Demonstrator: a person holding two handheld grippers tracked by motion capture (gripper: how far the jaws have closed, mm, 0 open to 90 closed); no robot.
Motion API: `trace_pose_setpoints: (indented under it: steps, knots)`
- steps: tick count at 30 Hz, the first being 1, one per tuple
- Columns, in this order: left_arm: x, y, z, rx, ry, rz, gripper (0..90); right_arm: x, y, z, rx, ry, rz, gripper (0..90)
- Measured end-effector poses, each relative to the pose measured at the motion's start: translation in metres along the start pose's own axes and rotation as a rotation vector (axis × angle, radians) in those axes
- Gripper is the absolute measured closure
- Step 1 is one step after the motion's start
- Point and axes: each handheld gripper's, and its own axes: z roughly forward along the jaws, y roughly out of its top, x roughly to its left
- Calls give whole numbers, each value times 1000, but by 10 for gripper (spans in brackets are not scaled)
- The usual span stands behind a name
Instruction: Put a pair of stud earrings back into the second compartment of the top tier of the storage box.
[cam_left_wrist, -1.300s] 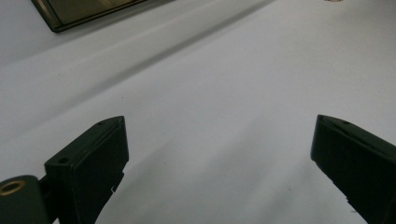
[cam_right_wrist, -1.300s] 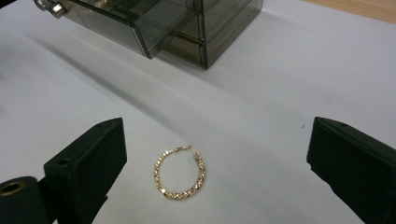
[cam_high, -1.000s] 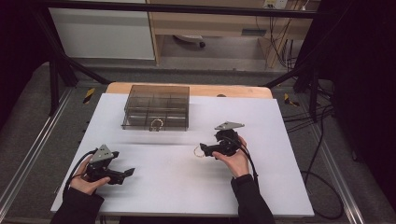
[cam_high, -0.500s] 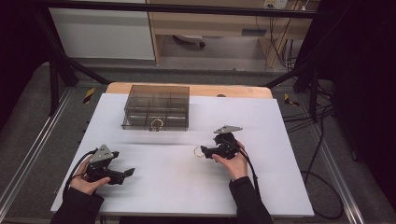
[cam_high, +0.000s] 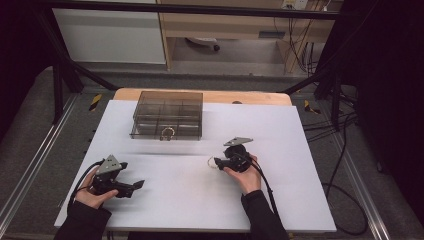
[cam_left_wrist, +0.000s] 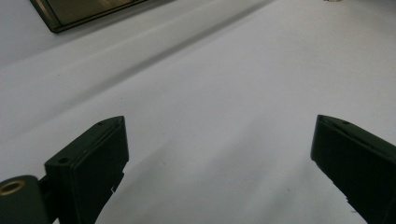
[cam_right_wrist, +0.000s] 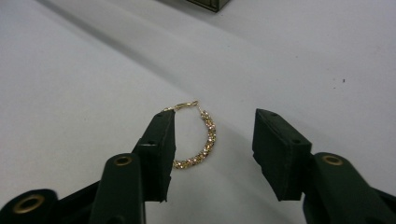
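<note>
I have the right gripper (cam_right_wrist: 212, 144) low over the white table (cam_high: 300, 200), its jaws apart, with the gold beaded bracelet (cam_right_wrist: 205, 140) lying flat between them. In the right gripper view the ring sits off-centre: its left arc is hidden behind the left jaw, and a wide gap remains to the right jaw. In the high view the bracelet (cam_high: 213, 163) lies at nine o'clock from my right gripper (cam_high: 220, 162), just off the jaw tips.

My worry is the close. If I squeeze from here, I judge the left jaw may ride on top of the chain instead of beside it, or the right jaw may sweep the ring sideways across the smooth surface. A thin, loose chain could also slip out as I lift.

The clear compartment box (cam_high: 167, 115) stands at eleven o'clock from the bracelet, well apart, holding another small gold ring (cam_high: 167, 132) in a front compartment. Nothing lies between. My left gripper (cam_high: 135, 186) rests at seven o'clock, jaws wide apart on bare table, out of the way.
</note>
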Motion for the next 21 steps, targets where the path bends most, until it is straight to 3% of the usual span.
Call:
trace_pose_setpoints:
  steps: [21]
  knots:
    - [0, 0, 0, 0, 0, 1, 39, 1, -1, 11, 38, 9, 14, 750]
